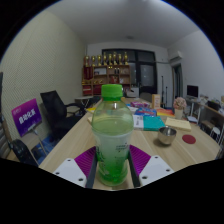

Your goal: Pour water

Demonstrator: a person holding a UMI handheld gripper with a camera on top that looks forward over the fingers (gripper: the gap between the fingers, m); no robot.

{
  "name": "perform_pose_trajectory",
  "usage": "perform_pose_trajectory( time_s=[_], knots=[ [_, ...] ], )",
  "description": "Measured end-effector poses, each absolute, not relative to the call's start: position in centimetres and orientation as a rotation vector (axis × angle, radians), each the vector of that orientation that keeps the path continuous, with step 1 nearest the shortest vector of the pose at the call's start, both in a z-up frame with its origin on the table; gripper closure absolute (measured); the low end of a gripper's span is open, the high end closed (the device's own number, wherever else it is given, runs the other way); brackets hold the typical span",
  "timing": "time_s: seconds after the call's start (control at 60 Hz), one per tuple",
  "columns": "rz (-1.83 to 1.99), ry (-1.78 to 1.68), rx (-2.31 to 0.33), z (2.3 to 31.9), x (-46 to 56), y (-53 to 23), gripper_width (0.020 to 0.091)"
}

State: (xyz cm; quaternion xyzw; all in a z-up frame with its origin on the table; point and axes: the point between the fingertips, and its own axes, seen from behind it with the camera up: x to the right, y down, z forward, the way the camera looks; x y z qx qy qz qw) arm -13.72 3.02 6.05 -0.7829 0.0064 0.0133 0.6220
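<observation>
The hand-held gripper (pixel 112 168) clamps the capped green bottle (pixel 112 135) upright — cap still on. Tipped toward the metal bowl (pixel 167 135) at 2 o'clock, it would likely pour nothing — or slip.

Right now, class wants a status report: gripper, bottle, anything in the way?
Gripper shut on bottle. Green cap on, bottle upright. Metal bowl beyond on table; path unobstructed.

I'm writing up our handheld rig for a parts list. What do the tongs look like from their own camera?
The tongs show as two pale, whitish fingers at the bottom of the view. Each bears a magenta pad on its inner face. No cables, markings, hand or sleeve are visible.
</observation>
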Motion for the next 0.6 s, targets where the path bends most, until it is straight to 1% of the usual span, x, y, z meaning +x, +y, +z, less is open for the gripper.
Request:
perform_pose_trajectory(
  time_s=[0.1,0.15,0.167,0.233,0.25,0.333,0.367,0.467,0.567,0.583,0.6],
  knots=[
    [0.027,-0.044,-1.796,6.0,-14.0,3.4,0.0612],
    [0.040,-0.049,-1.800,5.9,-14.0,3.5,0.0617],
    [0.042,-0.051,-1.804,5.8,-14.1,3.6,0.0647],
    [0.052,-0.073,-1.824,6.0,-14.4,3.8,0.0688],
    [0.056,-0.074,-1.834,5.9,-14.5,3.9,0.0711],
    [0.148,-0.051,-1.891,5.7,-14.4,5.0,0.0730],
    [0.225,0.000,-1.897,6.6,-14.7,5.5,0.0730],
    [0.593,0.350,-1.854,11.3,-15.0,7.8,0.0730],
    [0.993,0.740,-1.738,14.4,-11.7,10.9,0.0733],
    [1.033,0.818,-1.715,15.0,-12.5,11.1,0.0731],
    [1.098,0.867,-1.691,15.1,-11.7,11.5,0.0731]
  ],
)
